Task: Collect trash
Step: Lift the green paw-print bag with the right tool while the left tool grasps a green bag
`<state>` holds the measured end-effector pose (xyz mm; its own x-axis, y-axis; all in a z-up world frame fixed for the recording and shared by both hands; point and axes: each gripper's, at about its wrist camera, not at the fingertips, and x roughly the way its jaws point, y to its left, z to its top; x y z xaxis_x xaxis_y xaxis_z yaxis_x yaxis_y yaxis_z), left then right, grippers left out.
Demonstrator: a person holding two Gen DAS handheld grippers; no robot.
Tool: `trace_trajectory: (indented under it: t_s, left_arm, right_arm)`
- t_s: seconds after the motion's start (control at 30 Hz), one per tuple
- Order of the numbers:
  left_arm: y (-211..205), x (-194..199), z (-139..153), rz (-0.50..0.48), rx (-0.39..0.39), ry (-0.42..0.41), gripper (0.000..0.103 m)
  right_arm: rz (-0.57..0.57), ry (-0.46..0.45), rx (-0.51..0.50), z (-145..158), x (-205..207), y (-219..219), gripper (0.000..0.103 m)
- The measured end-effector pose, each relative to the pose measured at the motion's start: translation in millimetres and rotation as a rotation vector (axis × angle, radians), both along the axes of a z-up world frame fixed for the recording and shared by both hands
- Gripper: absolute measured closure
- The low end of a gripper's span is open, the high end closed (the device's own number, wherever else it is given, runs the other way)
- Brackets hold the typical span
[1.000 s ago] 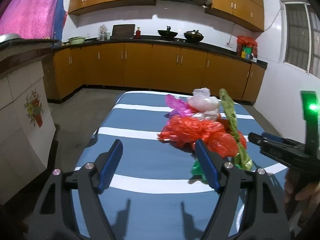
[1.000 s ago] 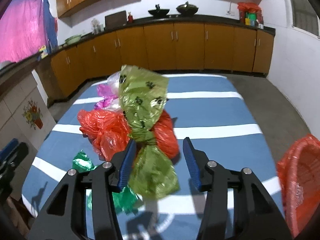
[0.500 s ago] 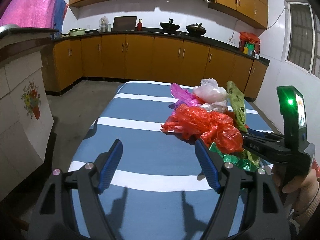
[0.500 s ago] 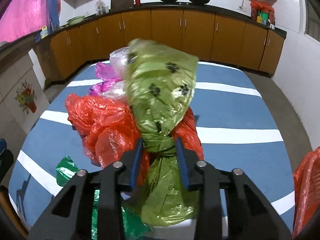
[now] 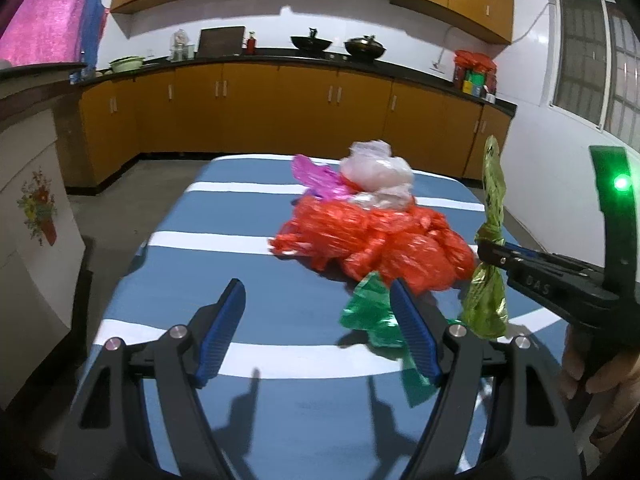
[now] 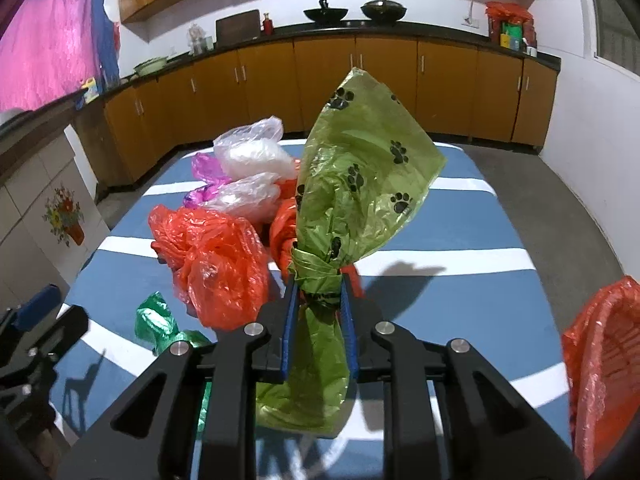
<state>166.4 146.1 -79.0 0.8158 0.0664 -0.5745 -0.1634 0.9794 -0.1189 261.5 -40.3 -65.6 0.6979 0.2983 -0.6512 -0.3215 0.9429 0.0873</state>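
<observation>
My right gripper (image 6: 318, 282) is shut on the knotted middle of an olive-green bag with black paw prints (image 6: 360, 184) and holds it above the blue striped table (image 6: 460, 296). The bag also shows in the left wrist view (image 5: 486, 300), pinched by the right gripper (image 5: 490, 252). A pile of plastic bags lies on the table: orange (image 5: 384, 240), clear white (image 5: 376, 172), magenta (image 5: 316, 178) and a bright green one (image 5: 370, 314). My left gripper (image 5: 318, 294) is open and empty, its right finger over the bright green bag.
An orange basket lined with orange plastic (image 6: 604, 364) stands at the table's right edge. Orange kitchen cabinets (image 5: 280, 112) run along the far wall. A tiled counter with a flower picture (image 5: 36, 208) stands to the left.
My right gripper closed on the paw-print bag and lifted it off the table. My left gripper shifted slightly while staying open.
</observation>
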Motion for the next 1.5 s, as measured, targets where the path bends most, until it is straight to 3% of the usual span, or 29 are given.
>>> trace_trajectory:
  t_s: [0.3,0.63,0.67,0.87,1.07,1.13,1.5]
  left_arm:
    - [-43,24,-17,-0.071,0.031,0.064,0.029]
    - [-61,62,-42,-0.056,0.028,0.203,0.031]
    - [-62,65,-44,-0.056,0.024,0.214,0.033]
    - [-57,69,-47,-0.064,0.001,0.238,0.070]
    - [-43,59,-45,-0.076,-0.032,0.221,0.084]
    - [-37,53,-43,-0.088,-0.038,0.209,0.095]
    - [-38,32,-8,-0.133,-0.044,0.109,0.096]
  right_arm:
    - [-0.084,-0.029,0.018,10,-13,-41,0.083]
    - [-0.139,-0.013,0.023,4,-15,-63,0.082]
    - [-0.139,-0.012,0.025,4,-16,-65,0.082]
    - [-0.139,-0.014,0.035,3,-17,-68,0.082]
    - [-0.138,-0.016,0.043,4,-22,-70,0.082]
    - [-0.137,-0.019,0.045,5,-25,-73,0.082]
    - [-0.153,-0.050,0.060,19,-46,-88,0.082]
